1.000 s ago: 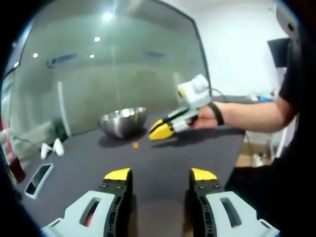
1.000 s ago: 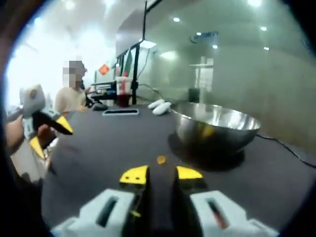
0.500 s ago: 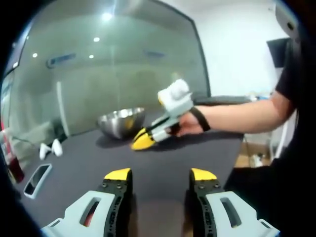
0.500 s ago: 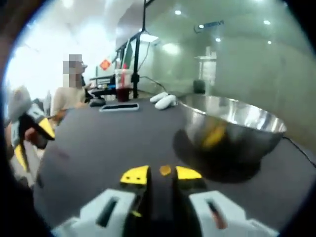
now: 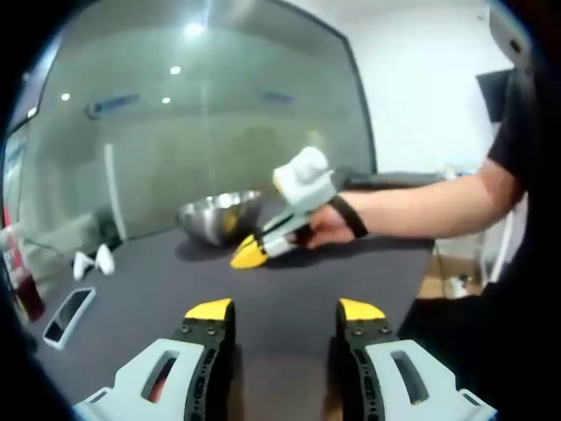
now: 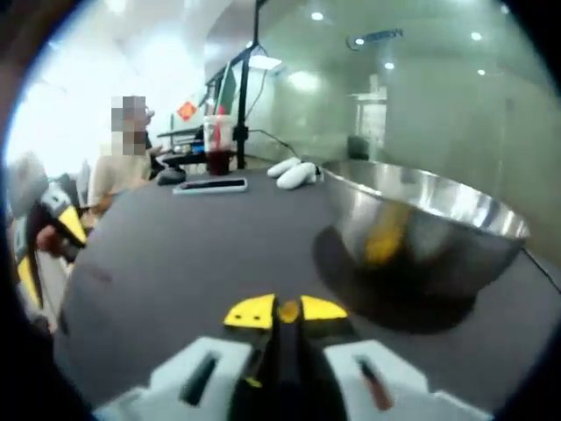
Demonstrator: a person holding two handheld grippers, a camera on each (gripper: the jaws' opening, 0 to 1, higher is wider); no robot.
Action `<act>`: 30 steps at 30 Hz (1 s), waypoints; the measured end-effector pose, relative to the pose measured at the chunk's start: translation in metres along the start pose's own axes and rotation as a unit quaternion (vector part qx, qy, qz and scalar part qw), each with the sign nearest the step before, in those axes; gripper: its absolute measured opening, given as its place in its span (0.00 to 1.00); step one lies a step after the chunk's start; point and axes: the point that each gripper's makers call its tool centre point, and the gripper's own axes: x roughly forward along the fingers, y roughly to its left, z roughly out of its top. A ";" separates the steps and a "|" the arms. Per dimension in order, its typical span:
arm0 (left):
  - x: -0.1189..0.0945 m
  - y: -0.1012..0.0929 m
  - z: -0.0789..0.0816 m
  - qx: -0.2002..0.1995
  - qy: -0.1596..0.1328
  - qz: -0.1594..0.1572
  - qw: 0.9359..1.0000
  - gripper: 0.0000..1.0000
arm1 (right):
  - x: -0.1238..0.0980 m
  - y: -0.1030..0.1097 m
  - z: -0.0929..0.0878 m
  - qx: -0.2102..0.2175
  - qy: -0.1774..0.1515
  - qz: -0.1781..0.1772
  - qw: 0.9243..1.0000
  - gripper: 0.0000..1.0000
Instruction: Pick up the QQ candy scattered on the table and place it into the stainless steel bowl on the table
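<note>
The right claw [image 6: 287,312] has its tips pinched on a small orange candy [image 6: 287,310], low on the dark table [image 6: 175,254]. The bowl [image 6: 429,224] sits just ahead and to its right. I think it should keep a firm pinch, lift slowly, and clear the rim. The hand [image 5: 326,230] reaches out, tilting the claw down. The left claw [image 5: 285,310] hangs back, wide and empty.
</note>
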 end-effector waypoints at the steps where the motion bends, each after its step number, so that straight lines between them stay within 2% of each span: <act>1: 0.000 0.000 0.000 0.000 0.000 0.000 1.000 0.47 | 0.000 -0.001 0.000 0.005 0.000 0.000 1.000 0.10; 8: 0.000 -0.001 0.000 -0.001 -0.002 0.000 1.000 0.47 | -0.001 0.000 0.000 0.005 -0.001 -0.003 1.000 0.10; 12: -0.001 -0.001 0.000 0.000 -0.002 0.000 1.000 0.47 | -0.008 0.002 0.004 -0.008 -0.005 -0.012 1.000 0.10; 17: -0.002 0.001 0.001 0.000 -0.004 0.002 1.000 0.47 | -0.030 0.000 0.017 0.000 -0.031 -0.021 0.999 0.10; 23: -0.002 0.003 -0.002 -0.001 -0.002 0.002 1.000 0.47 | -0.059 -0.012 0.033 0.013 -0.066 -0.050 0.997 0.10; 30: 0.002 0.001 0.001 0.002 -0.003 -0.003 1.000 0.47 | -0.088 -0.022 0.043 0.015 -0.087 -0.069 0.994 0.10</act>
